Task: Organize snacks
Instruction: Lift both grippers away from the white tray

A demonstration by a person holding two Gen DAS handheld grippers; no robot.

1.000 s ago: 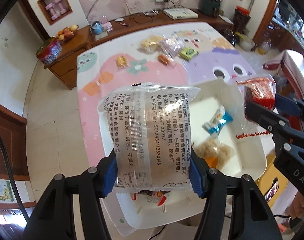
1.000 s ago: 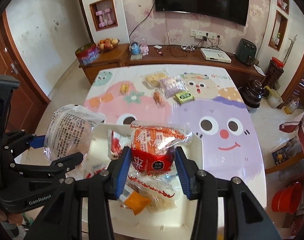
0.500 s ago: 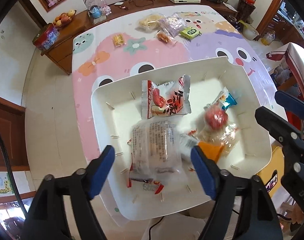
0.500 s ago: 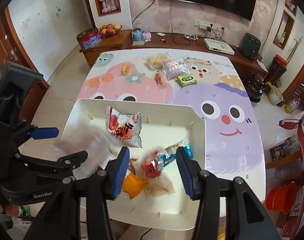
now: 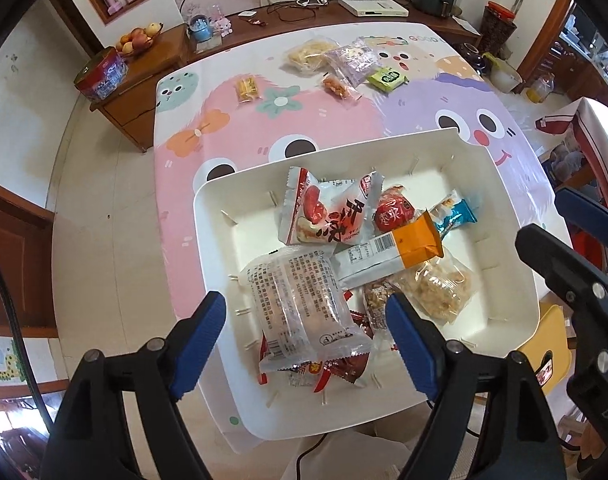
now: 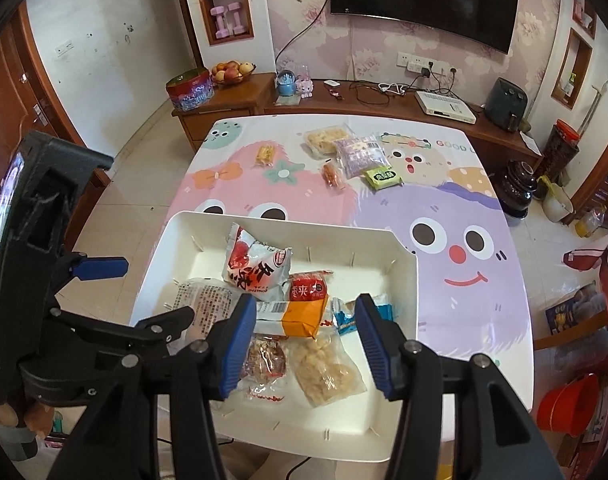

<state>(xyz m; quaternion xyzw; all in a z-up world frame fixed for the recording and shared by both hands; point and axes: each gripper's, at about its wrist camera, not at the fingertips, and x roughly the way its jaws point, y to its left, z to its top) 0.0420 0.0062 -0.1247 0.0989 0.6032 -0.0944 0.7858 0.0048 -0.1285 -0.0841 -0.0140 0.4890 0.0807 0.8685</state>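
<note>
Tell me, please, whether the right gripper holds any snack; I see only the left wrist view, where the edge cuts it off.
Observer: No. The right gripper is open, its blue pads apart and pressing on nothing, above the white plastic tray.
Operator: What lies beneath it?
Observer: In the right wrist view, the flat orange-and-white packet and the clear bag of pale yellow pieces show between its pads.
Operator: Is anything on the floor on that side?
Observer: A red plastic bucket stands to the right of the table.
</note>
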